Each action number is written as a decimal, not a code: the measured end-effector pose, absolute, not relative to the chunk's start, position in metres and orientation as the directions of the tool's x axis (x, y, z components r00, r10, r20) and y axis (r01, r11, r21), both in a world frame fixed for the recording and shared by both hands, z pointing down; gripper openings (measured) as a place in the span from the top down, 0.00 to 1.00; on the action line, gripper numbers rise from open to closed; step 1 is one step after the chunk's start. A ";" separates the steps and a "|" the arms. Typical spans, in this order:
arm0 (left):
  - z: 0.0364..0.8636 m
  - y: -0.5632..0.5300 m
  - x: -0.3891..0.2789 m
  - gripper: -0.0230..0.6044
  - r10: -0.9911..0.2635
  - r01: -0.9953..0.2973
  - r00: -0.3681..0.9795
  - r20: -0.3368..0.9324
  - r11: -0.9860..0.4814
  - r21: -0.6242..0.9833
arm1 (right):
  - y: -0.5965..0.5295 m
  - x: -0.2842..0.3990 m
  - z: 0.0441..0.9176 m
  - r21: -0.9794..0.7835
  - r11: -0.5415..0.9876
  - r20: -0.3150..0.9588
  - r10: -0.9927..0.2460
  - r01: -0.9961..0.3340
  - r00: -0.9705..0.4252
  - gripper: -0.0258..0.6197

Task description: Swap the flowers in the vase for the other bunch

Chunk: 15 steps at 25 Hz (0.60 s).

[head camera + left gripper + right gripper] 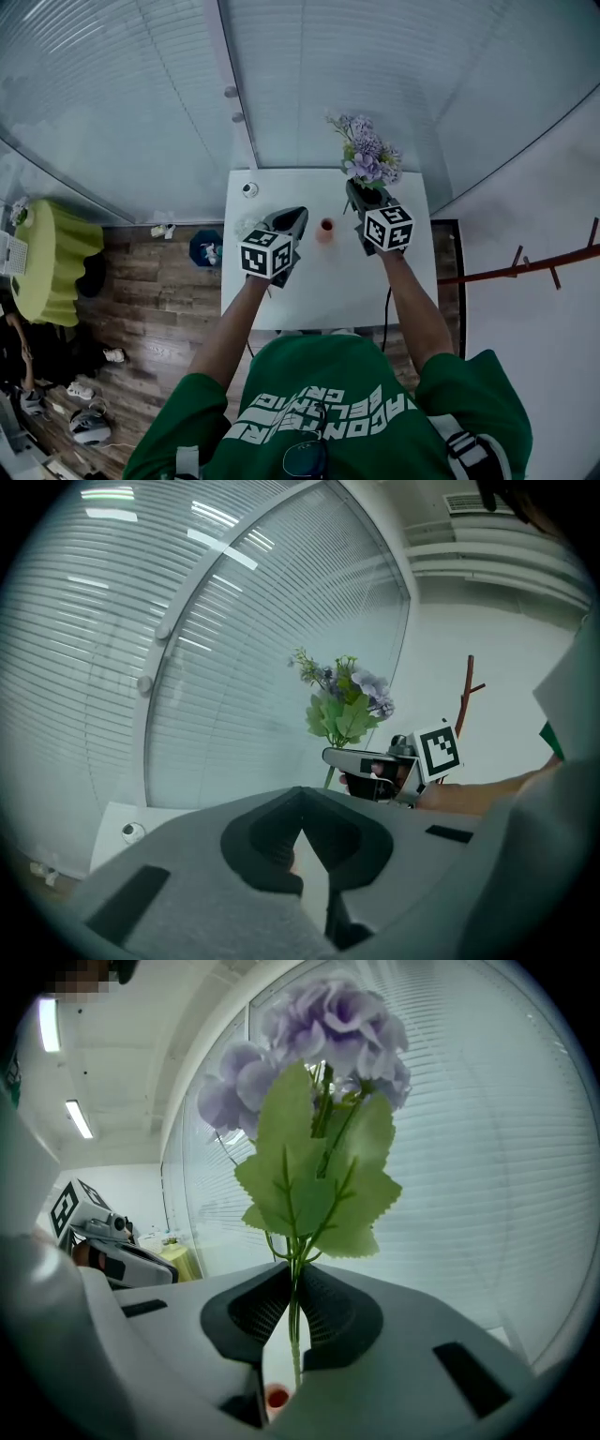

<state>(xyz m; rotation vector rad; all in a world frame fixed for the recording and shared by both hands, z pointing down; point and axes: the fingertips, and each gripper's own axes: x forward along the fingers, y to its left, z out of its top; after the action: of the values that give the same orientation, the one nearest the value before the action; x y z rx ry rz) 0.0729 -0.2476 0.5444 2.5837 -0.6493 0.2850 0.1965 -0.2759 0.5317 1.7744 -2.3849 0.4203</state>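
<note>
My right gripper is shut on the green stems of a purple flower bunch, which stands upright above the jaws with broad green leaves. In the head view that bunch hangs over the far edge of the white table, held by the right gripper. A small red vase stands on the table between the two grippers and looks empty; it shows below the right jaws. My left gripper hovers left of the vase, its jaws closed tip to tip with nothing between them.
A small round white object sits at the table's far left corner. A glass wall with blinds rises right behind the table. A yellow-green covered table and a blue item are on the floor side to the left; a red rack stands right.
</note>
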 end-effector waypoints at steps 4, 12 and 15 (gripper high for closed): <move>0.541 -0.234 0.111 0.95 -0.323 -0.420 0.899 0.297 -0.827 0.373 | -0.252 0.237 0.534 -0.134 0.185 0.280 -0.935 -0.974 -0.216 0.90; 0.525 -0.185 0.212 0.95 -0.102 -0.203 0.956 0.276 -0.907 0.368 | -0.160 0.345 0.537 -0.104 -0.080 0.322 -0.946 -0.991 0.043 0.90; 0.525 -0.164 0.243 0.95 -0.041 -0.146 0.960 0.278 -0.918 0.369 | -0.131 0.375 0.540 -0.098 -0.141 0.335 -0.937 -0.985 0.101 0.90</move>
<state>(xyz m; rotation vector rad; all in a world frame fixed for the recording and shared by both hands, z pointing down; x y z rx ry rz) 0.2430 -0.1640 0.5254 2.7164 -0.1349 0.3731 0.3750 -0.1310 0.5404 2.2145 -1.9523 0.4807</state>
